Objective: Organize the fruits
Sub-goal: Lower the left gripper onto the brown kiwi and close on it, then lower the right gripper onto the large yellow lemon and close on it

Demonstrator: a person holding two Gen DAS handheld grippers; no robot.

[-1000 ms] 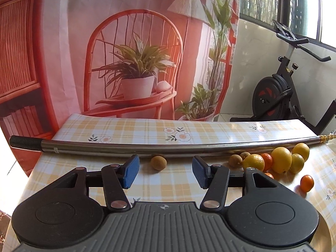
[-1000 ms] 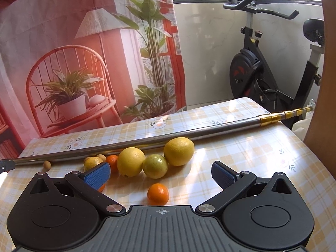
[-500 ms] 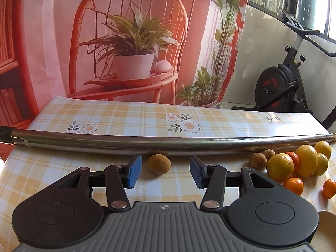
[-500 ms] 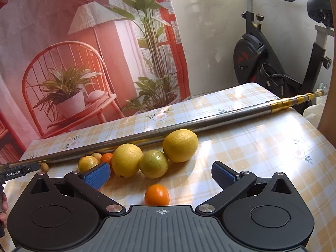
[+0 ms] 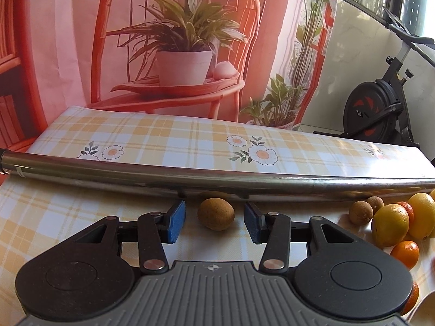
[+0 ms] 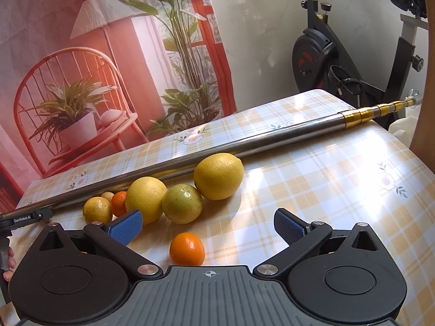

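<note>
Small brown fruit [image 5: 216,213]: alone on the checked tablecloth [image 5: 54,217], against the near side of the steel pole [image 5: 217,175], squarely between the blue pads [image 5: 175,222] of the left gripper [image 5: 214,221], jaws closing with a gap showing on both sides; long axis roughly across the jaw line, parallel to the pole, well apart from the citrus cluster [image 5: 394,224] off to the right. Right gripper [image 6: 208,225]: jaws wide apart and empty, above a small orange [image 6: 187,248] beside that cluster, farther from the brown fruit than the left.
</note>
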